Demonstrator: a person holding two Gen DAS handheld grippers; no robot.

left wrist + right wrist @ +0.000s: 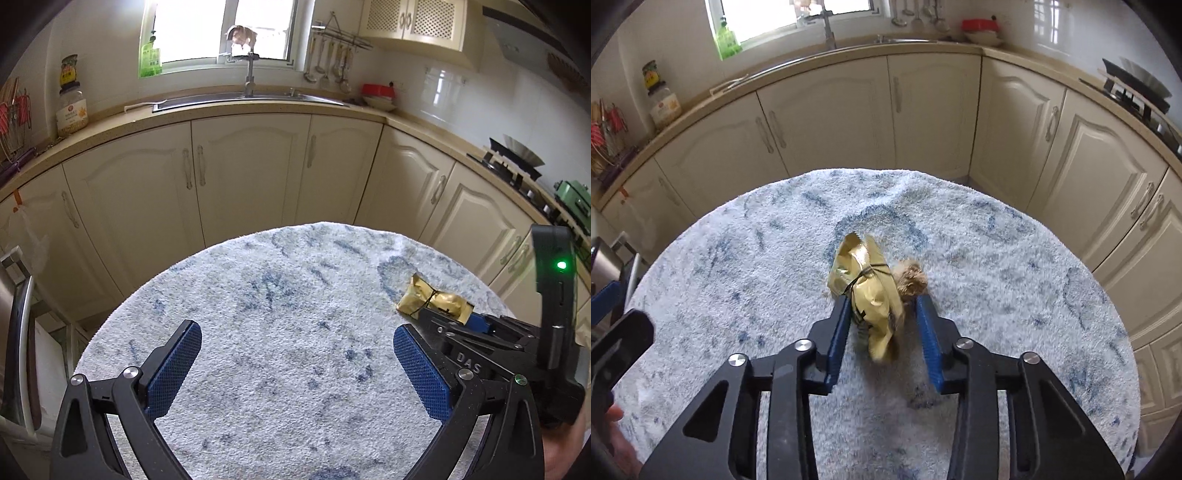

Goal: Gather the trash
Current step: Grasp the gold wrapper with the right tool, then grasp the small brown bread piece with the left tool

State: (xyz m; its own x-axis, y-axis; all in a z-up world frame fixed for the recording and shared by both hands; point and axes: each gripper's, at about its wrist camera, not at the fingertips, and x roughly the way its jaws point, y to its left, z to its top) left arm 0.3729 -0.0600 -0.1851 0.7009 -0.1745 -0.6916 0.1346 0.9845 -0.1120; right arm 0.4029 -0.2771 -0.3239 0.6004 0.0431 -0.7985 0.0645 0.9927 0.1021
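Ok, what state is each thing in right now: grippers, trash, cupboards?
left gripper: open wide, empty.
right gripper: narrowed around the gold wrapper, gap at one pad, not clamped.
gold wrapper: crumpled, tied with a dark band, lying on the cloth.
brown fluff: loose, beside the wrapper.
cupboard doors: shut.

wrapper [866, 291]: glossy gold foil | tablecloth [997, 295]: fluffy terry cloth
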